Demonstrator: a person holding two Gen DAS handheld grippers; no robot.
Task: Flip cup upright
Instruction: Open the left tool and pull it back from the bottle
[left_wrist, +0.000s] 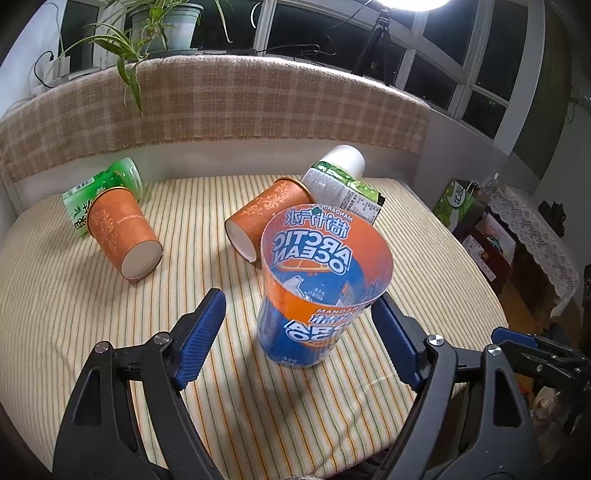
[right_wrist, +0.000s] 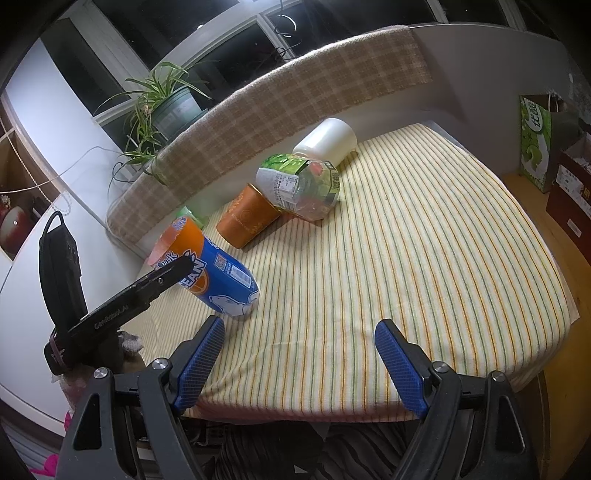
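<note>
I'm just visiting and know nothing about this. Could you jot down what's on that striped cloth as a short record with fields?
Surface: yellow striped tablecloth
Upright cup: orange-and-blue Arctic Ocean plastic cup, standing mouth up
Left gripper: open, its blue fingers either side of that cup
Right gripper: open, holding nothing
Lying on their sides: two orange paper cups, white cup, clear green-labelled cup, green plastic cup
</note>
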